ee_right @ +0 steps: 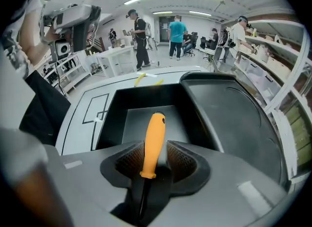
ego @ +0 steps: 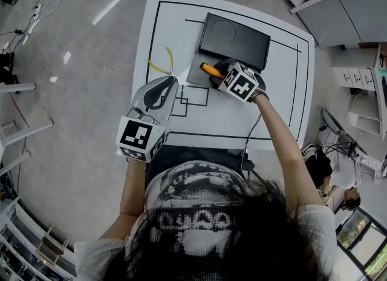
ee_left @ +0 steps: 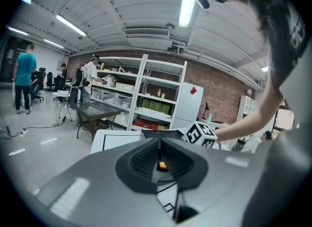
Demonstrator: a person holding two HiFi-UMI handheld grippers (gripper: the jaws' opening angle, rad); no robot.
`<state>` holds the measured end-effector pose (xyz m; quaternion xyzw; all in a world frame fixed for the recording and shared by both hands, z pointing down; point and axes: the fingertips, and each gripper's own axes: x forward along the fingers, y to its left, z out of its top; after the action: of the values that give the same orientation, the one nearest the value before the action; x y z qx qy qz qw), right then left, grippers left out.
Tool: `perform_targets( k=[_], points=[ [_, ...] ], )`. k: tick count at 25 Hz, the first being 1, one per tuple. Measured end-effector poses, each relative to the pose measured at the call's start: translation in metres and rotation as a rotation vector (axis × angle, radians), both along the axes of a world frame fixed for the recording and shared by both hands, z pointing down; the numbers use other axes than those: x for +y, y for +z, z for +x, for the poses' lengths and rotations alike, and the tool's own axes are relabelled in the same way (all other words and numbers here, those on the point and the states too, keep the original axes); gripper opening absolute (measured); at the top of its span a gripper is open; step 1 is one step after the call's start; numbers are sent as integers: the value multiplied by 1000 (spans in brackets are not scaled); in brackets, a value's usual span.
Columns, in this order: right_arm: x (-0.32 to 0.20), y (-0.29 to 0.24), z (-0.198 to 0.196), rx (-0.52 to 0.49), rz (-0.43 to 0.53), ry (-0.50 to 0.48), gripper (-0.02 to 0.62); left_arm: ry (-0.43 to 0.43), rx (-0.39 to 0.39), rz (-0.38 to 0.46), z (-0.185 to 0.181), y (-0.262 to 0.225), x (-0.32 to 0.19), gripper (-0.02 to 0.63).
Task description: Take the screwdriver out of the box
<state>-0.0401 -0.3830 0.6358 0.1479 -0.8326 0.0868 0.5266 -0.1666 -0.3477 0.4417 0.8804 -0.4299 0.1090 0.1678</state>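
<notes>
**Screwdriver handle stands between the open right jaws at the box**

The white tabletop, ruled with black lines, carries a black rectangular plastic box. The box sits toward the far edge, about midway between the left and right edges, with its lid thrown back to the far side. The right gripper points steeply down over the box's near rim. The left gripper hovers over the tabletop just off the box's near-left corner. The orange-handled screwdriver with a dark steel shaft is at the box's near edge. Its butt end reaches over the box floor; what it rests on I cannot tell. Yellow-handled metal pliers lie on the tabletop beside the box's left wall, toward the left edge.

The step in hand looks to be the grasp before the lift. To do it well, the right gripper should close squarely on the thick middle of the handle, with both pads flat against it. Only then should it rise straight up until the tip clears the rim. A pinch near the collar or a slanted pull could let the tool twist out or catch the wall.

The right jaws stand wide apart. The handle runs up between them, close to one pad with a sliver of gap at the other, so I judge it unclamped. The left jaws are together, with nothing in them.
</notes>
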Motion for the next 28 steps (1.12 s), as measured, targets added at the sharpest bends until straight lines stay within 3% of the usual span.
perform_targets(
  k=[5,12,19,28],
  points=[
    [-2,-1,1,-11,19,38,115,-2,9,-4,3,0,-2,0],
    [2,-8,3,-25,52,81,106,0,8,3,8,-5,4,0],
    [3,-49,4,-135,152,133,106,-16,-5,2,13,-5,19,0],
    [29,-143,15,-331,300,226,106,-10,-20,25,39,-18,47,0]
  ],
)
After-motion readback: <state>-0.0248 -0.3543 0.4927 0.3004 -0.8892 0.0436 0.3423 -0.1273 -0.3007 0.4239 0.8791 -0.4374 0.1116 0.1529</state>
